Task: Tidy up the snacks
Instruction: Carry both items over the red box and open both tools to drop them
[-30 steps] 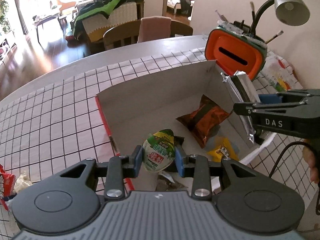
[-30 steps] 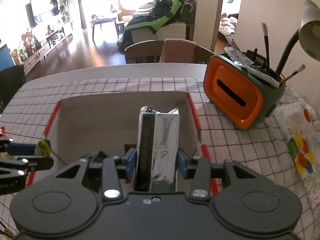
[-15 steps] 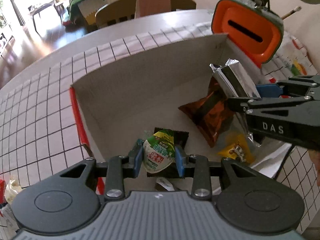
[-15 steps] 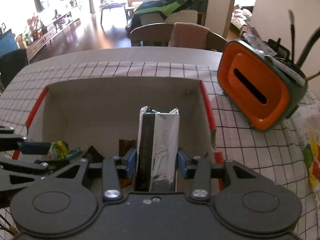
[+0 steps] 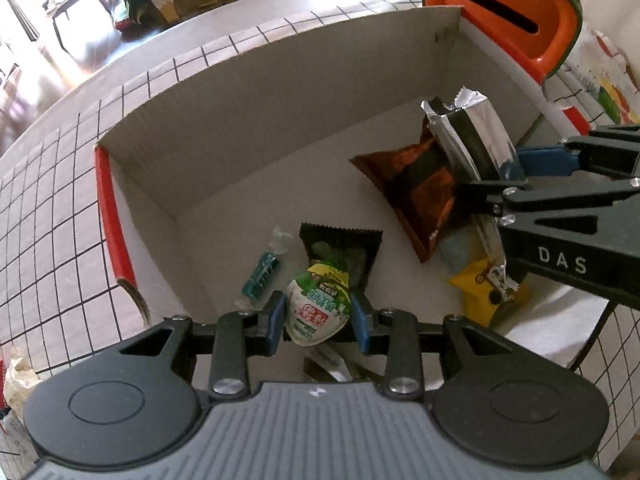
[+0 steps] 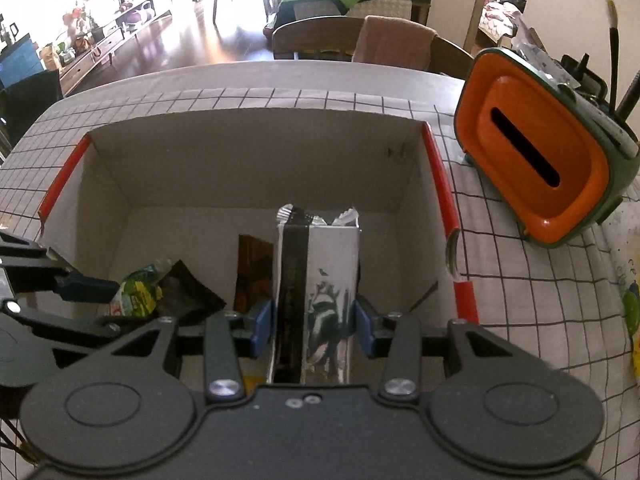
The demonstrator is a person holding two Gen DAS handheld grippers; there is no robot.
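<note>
Green-and-white snack pouch (image 5: pixel 318 312) clenched in left gripper (image 5: pixel 318 320) jaws, low inside white cardboard box with red edges (image 5: pixel 256 120), poised for drop. Silver foil packet (image 6: pixel 318 296) gripped upright by right gripper (image 6: pixel 314 328) alongside. Far half of box floor bare; walls close.

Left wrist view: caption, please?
Left gripper holds a green pouch over the snack box; right gripper brings a silver packet.

Beyond the tabletop (image 6: pixel 520 280) with its checked cloth stand a wooden chair (image 6: pixel 316 36) draped with a pink towel (image 6: pixel 390 42), a sofa (image 6: pixel 376 6) piled with clothes, a low sideboard (image 6: pixel 104 48) and a sunlit, glossy wooden floor (image 6: pixel 192 44).
</note>
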